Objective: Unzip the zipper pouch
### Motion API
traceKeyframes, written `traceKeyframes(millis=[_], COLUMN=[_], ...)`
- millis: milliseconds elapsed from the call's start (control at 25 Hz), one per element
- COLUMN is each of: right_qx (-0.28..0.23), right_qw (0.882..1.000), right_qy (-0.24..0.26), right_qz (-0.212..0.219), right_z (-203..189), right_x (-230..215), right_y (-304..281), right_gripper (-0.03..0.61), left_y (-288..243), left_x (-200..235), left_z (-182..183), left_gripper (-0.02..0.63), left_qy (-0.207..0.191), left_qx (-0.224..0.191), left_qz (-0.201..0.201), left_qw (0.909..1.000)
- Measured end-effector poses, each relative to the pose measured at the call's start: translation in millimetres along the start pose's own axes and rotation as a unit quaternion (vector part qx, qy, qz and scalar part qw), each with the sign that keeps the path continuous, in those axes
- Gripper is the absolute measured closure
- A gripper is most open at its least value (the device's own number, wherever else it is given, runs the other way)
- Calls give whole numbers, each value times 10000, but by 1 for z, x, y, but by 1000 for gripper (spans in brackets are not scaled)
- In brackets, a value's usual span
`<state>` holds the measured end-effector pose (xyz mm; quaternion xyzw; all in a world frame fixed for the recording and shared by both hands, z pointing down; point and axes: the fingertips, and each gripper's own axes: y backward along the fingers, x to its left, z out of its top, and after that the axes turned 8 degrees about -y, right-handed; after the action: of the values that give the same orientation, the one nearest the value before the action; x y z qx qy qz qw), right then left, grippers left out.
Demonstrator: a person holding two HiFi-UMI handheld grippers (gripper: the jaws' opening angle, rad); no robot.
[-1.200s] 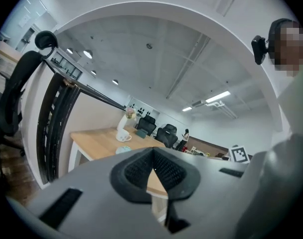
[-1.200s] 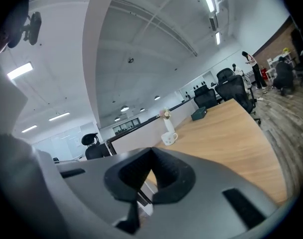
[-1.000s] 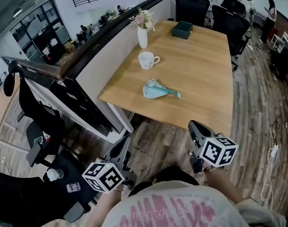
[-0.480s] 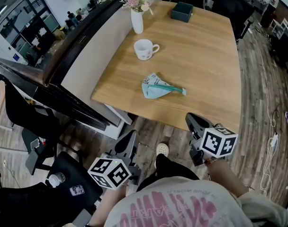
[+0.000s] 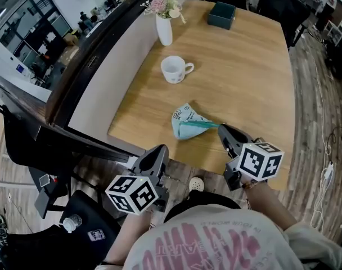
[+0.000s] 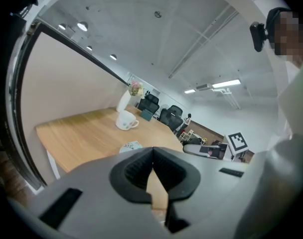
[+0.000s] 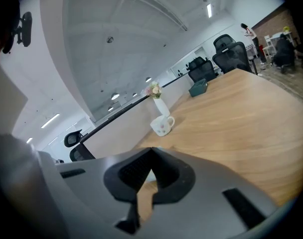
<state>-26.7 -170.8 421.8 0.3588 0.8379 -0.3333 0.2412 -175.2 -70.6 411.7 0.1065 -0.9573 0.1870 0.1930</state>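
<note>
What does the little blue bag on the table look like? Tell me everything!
The zipper pouch is small, pale blue-green and looks like soft cloth, a bit crumpled. One corner carries a white printed patch, and a darker teal zipper strip runs to a pointed end. It lies flat on the wooden table, near its front edge. Nothing holds it; the shut right tongs are close to its zipper end.

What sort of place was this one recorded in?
Most likely an open-plan office: a long wooden table with black swivel chairs at its far end, a low partition alongside, and strip lights on the ceiling.
</note>
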Motion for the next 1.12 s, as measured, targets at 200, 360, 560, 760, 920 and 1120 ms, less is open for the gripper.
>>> traceKeyframes(millis=[200,360,560,760,920,1120], right_qx=[-3,-25,-57,-92,-87,-129], right_qw=[10000,9999,9998,9996,9994,9994], right_qy=[-49,-98,-149,-248,-303,-290], right_qz=[-22,-36,-95,-108,-110,-136], right_z=[17,29,37,41,41,40], right_x=[-14,-26,-38,-43,-45,-48], right_y=[-18,-26,-30,-31,-30,-28], right_gripper=[581,581,581,581,581,581], left_y=[-34,-67,-100,-123,-132,-137], left_x=[9,13,8,14,20,16], left_z=[-5,-21,-31,-49,-59,-68], left_gripper=[543,432,350,394,440,466], left_qy=[-63,-281,-802,-1312,-1522,-2108], left_qx=[329,809,1226,1674,1902,1970], left_qz=[-114,-296,-461,-314,-168,-103], left_qw=[9994,9959,9881,9766,9697,9574])
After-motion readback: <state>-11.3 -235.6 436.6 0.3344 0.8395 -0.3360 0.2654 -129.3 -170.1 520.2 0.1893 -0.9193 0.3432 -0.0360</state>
